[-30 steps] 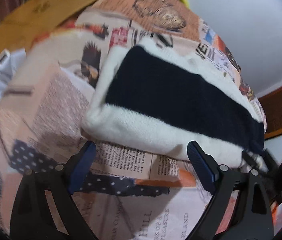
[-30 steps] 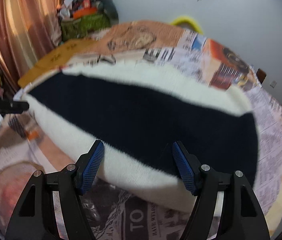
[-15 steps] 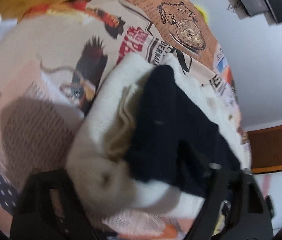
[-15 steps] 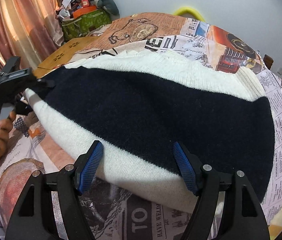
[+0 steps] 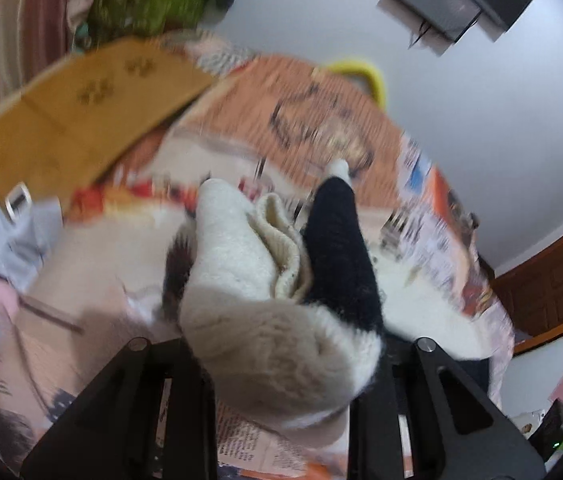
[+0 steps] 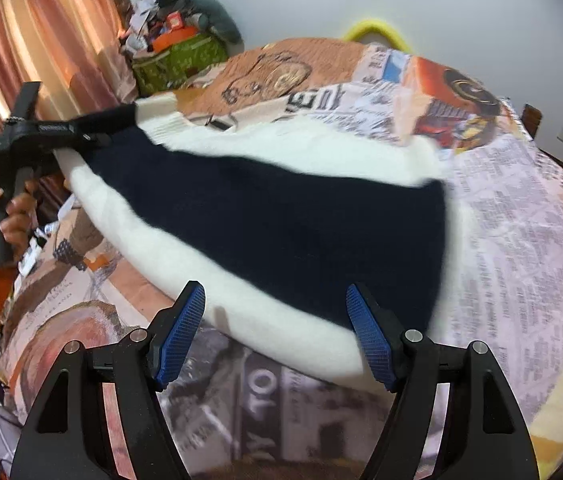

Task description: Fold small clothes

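Two tongs work one sweater, a cream knit with a broad navy band, on a bed spread with a newspaper-print cover. In the right wrist view the sweater lies across the bed with its long axis running from the far left to the near right, the navy band following the same line between cream strips.

The left tongs pinch the sweater's far left end, where navy knit is gathered in their grip and lifted off the cover; the person's hand holds their handle. In the left wrist view the bunched cream and navy fabric fills the space between the black arms and hides the pads, with folds of knit trailing away toward the far side of the bed. That view is blurred.

The right tongs are spread wide, blue pads apart, at the sweater's near cream edge; the pads look just above or at the edge, and contact cannot be told.

Beyond the bed's far left corner a green bag is stuffed with mixed items, with curtains to its left. A yellow-brown board lies at the far left of the bed.
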The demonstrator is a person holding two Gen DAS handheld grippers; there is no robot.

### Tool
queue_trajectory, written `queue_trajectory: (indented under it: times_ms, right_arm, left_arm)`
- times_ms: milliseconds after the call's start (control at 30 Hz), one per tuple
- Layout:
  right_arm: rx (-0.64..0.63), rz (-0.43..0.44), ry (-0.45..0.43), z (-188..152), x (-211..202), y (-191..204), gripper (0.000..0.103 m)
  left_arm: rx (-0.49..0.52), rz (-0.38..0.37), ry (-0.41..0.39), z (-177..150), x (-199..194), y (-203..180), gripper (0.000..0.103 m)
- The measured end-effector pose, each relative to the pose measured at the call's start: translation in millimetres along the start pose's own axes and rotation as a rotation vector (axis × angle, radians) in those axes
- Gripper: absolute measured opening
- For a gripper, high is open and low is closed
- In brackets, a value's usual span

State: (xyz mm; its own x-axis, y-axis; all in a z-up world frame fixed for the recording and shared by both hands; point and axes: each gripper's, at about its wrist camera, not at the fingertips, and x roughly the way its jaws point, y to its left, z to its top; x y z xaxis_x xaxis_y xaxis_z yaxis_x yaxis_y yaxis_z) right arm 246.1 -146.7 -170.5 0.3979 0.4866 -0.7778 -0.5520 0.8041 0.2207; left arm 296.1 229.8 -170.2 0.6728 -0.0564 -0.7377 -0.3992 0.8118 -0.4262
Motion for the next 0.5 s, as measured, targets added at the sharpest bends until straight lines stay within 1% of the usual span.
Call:
queue_trajectory:
  times_ms: [133, 233, 367, 500]
  right_arm:
    - [0.049, -0.014, -0.021, -2.7, -10.1, -16.8, 0.070]
    - [0.089, -0.010, -0.037, -4.9, -14.6, -26.9, 0.070]
    - [0.125, 0.006, -0.062, -7.2, -21.6, -34.9, 0.070]
    - [0.124, 0.011, -0.082, -6.2, -28.2, -39.2, 0.070]
  left_arm:
    - [0.075, -0.013, -0.056, 20.3, -28.8, -38.6, 0.024]
    - [0.142, -0.037, -0.064, 25.2, -37.4, -78.7, 0.024]
    - [0.225, -0.075, -0.052, 22.1, -32.3, -141.0, 0.024]
    - [0.307, -0.108, -0.028, 7.0, -18.2, -200.6, 0.024]
